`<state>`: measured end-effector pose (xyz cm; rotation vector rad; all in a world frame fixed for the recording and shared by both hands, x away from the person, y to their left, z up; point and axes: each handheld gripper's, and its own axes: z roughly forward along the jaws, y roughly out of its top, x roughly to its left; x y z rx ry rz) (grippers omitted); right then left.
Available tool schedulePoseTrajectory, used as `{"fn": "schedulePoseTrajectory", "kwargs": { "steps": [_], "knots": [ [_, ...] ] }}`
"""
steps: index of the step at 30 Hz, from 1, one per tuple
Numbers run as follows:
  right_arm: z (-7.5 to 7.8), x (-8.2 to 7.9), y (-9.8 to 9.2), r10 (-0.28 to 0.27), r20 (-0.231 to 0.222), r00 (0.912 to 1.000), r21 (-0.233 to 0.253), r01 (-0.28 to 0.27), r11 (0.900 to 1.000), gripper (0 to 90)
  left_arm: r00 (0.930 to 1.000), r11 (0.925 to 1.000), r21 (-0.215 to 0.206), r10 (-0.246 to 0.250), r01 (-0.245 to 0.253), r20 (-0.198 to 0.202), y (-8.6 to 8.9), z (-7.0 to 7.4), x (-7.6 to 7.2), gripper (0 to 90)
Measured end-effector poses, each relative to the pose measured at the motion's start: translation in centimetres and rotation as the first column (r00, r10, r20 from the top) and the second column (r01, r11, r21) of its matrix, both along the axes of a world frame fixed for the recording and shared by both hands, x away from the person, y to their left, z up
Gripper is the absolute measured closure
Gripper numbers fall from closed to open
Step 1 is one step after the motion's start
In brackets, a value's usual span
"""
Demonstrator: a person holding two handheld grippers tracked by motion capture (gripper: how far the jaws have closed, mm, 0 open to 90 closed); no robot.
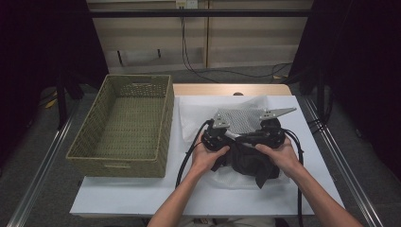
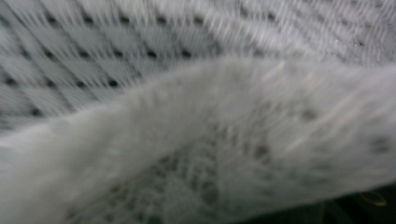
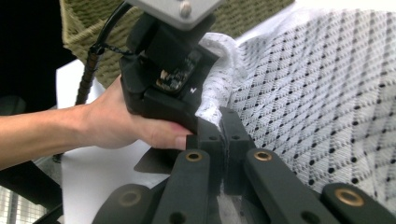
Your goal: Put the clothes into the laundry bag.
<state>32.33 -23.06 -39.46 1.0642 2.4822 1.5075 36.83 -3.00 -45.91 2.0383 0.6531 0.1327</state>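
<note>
While the basket (image 1: 124, 126) takes up the table's (image 1: 142, 196) left side, I see bare white surface along the near edge and right of the hands. My left gripper (image 1: 215, 135) sits at the white dotted cloth (image 1: 241, 120); cloth covers its camera, so I cannot tell its jaws. My right gripper (image 3: 226, 140) is clamped on the cloth's edge, just beside the left one, with a dark garment (image 1: 248, 163) beneath

1. The table (image 1: 123, 198) has a white top, with a bare wooden strip at its far edge.
2. A woven basket (image 1: 124, 124) stands on its left part.
3. A white dotted cloth (image 1: 241, 118) lies right of the basket, and a dark cloth (image 1: 250, 163), probably a garment, lies beside it.
</note>
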Motion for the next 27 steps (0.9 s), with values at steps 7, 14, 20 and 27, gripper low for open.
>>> {"fn": "schedulePoseTrajectory", "kwargs": {
  "steps": [7, 14, 20, 27],
  "knots": [
    [-0.7, 0.4, -0.3, -0.006, -0.013, 0.9999, -0.012, 0.006, 1.0, 89.7, 0.9989, 0.999, 0.005, -0.044, 0.044, -0.015, 0.5, 0.5, -0.6, 68.1],
    [-0.9, 0.5, -0.5, -0.011, -0.01, 0.9999, -0.016, 0.011, 1.0, 89.7, 0.9959, 0.9947, 0.051, -0.09, 0.09, 0.011, 1.1, 1.9, -2.1, 50.2],
    [-0.9, 0.5, -0.6, -0.01, 0.0, 0.9999, -0.027, 0.01, 1.0, 89.6, 0.9937, 0.9926, 0.053, -0.11, 0.109, 0.02, 2.8, 2.7, -3.8, 37.3],
    [-1.0, 0.5, -0.5, -0.02, -0.001, 0.9998, -0.042, 0.02, 0.999, 89.6, 0.9935, 0.993, 0.061, -0.104, 0.101, 0.045, 5.5, 3.6, -5.5, 29.2]
  ]
}}
